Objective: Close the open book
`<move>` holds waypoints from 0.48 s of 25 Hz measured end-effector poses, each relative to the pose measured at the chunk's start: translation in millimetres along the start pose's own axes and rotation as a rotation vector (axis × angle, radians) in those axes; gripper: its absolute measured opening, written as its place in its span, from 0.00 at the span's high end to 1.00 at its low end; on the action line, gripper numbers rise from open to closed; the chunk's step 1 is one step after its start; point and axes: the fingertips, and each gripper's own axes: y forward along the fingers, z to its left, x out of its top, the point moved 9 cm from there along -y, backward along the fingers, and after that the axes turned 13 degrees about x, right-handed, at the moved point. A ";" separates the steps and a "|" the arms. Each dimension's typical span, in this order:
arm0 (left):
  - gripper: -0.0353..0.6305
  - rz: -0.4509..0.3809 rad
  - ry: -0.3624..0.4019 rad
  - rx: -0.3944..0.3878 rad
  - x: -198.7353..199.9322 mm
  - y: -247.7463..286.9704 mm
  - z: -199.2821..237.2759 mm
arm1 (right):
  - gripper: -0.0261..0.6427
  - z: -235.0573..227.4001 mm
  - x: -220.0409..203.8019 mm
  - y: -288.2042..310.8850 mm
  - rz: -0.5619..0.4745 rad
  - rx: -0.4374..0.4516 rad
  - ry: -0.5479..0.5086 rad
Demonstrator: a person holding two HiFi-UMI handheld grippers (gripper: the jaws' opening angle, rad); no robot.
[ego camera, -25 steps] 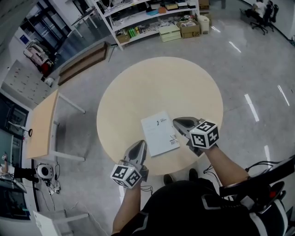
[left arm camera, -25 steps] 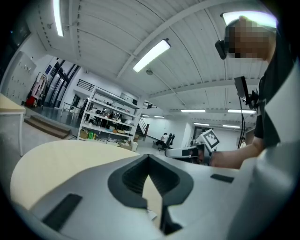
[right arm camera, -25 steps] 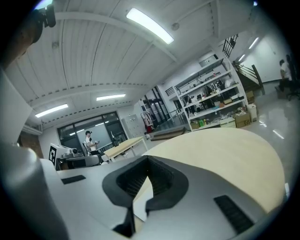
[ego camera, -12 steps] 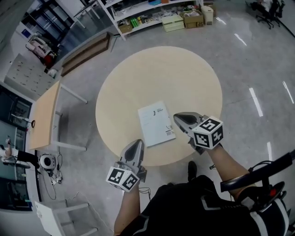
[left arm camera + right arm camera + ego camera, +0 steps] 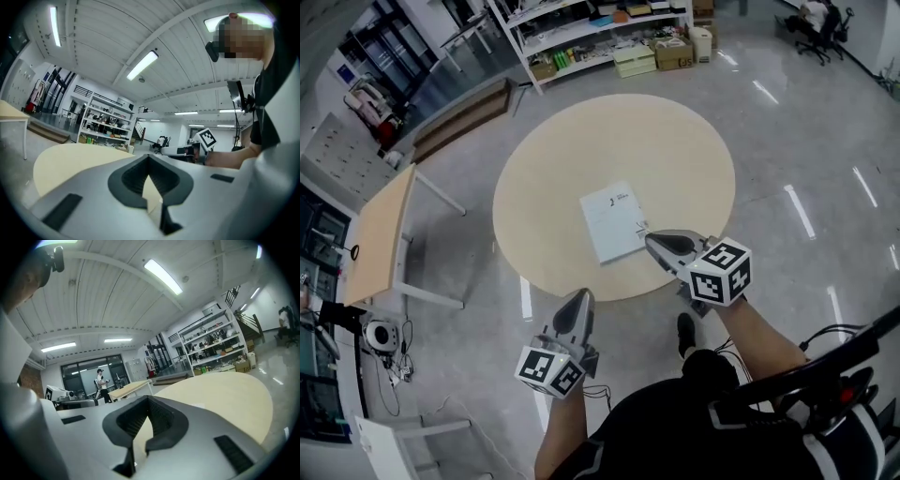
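Pale cover, shut flat: we list the book (image 5: 614, 222) as closed. It lies cover up on the near half of the table (image 5: 581, 141), a little right of the middle. Some small dark print sits toward its far edge and a small mark by its near right corner. It lies slightly askew to us.

Tools, two:
- right gripper (image 5: 651, 240): jaws together, nothing between them. Its tip is over the table, just beside the book's near right corner, and we cannot tell whether it touches.
- left gripper (image 5: 581, 294): jaws together, empty. It is off the table's near edge, over the floor (image 5: 787, 141), well apart from the book.

Surface: round, light wood-coloured top, and we see nothing on it but the book.

Room: glossy grey floor with streaks of reflected ceiling light. A white rack (image 5: 609, 37) at the far side holds boxes and small goods. A low wooden platform (image 5: 464, 117) lies to its left. A rectangular side table (image 5: 380, 239) stands at the left. Office chairs (image 5: 816, 23) are in the far right corner.
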 end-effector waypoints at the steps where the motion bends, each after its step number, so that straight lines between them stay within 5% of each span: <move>1: 0.96 -0.003 0.004 -0.011 -2.5 -17.5 -2.8 | 0.96 18.6 -5.7 -2.7 -0.001 -0.004 -0.008; 12: 0.96 -0.001 -0.005 -0.126 -25.5 -161.8 -53.6 | 0.96 188.9 -41.1 -73.0 -0.042 -0.059 -0.049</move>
